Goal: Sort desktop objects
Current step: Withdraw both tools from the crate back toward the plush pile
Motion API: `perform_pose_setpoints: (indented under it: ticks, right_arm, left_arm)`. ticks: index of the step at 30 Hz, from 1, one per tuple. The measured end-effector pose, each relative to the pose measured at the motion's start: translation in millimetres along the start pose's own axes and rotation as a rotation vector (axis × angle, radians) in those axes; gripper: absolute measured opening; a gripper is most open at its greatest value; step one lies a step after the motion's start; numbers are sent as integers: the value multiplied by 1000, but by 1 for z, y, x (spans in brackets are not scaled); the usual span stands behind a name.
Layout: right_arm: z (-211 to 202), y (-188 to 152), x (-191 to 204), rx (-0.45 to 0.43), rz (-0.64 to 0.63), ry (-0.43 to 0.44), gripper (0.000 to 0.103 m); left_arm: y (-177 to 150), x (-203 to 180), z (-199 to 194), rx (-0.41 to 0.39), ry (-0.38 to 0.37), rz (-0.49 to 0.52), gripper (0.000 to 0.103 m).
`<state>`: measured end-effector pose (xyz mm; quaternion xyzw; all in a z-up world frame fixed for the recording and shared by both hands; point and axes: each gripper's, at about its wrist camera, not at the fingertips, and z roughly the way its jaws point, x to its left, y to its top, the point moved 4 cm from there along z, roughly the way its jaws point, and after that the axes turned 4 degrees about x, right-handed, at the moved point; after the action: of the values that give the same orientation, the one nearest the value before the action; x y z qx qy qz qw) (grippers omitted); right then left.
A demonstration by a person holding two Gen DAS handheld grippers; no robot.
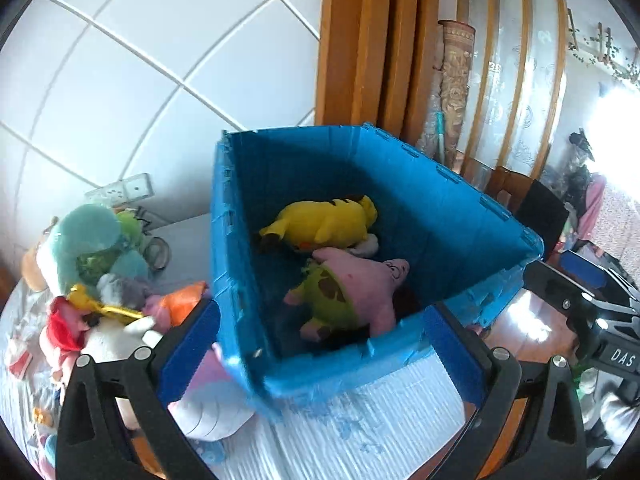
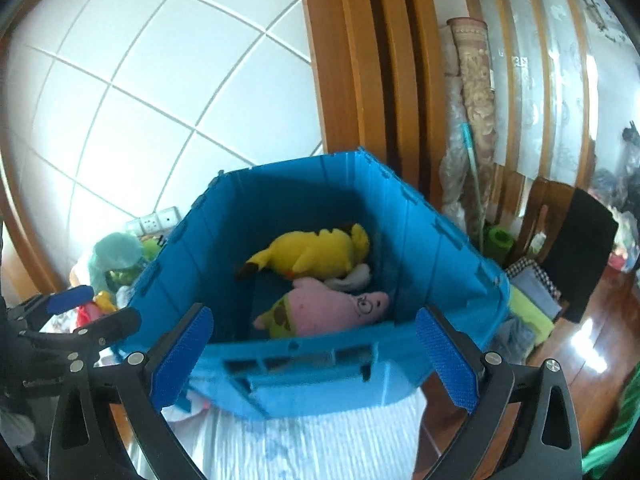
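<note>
left wrist view: pile of soft toys (image 1: pixel 100 280) on the table at left, outside the blue crate (image 1: pixel 448 216). left gripper (image 1: pixel 320 344) fingers spread wide, nothing between them. yellow plush (image 1: pixel 324 220) and pink plush (image 1: pixel 360 288) lie inside the crate, touching. right gripper (image 2: pixel 316 356) spread wide too, empty.

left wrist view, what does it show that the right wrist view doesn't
Only the left wrist view shows the full pile of plush toys beside the crate, including the orange one, and a white and purple plush on the cloth by the crate's near corner.

Only the right wrist view shows the folded cloths and the green roll to the crate's right.

Both show the blue crate holding the yellow plush and pink starfish plush, with both grippers open and empty.
</note>
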<state>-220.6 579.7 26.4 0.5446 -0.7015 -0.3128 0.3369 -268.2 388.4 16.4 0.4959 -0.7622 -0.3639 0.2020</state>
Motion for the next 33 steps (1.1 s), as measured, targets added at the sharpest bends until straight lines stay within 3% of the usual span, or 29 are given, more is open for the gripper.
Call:
perform_pose_setpoints:
  ticks: [8, 14, 26, 33]
  right_arm:
    - [0, -20, -4, 11, -17, 58, 103]
    - [2, -33, 17, -1, -63, 141, 103]
    - [18, -77, 99, 37, -145, 469, 103]
    - [10, -96, 160, 24, -203, 558, 103]
  left_arm:
    - [-30, 7, -22, -17, 60, -65, 103]
    - [-58, 27, -36, -13, 130, -141, 103]
    - [-148, 106, -71, 63, 370, -321, 103]
    - [-188, 162, -97, 68, 446, -395, 103]
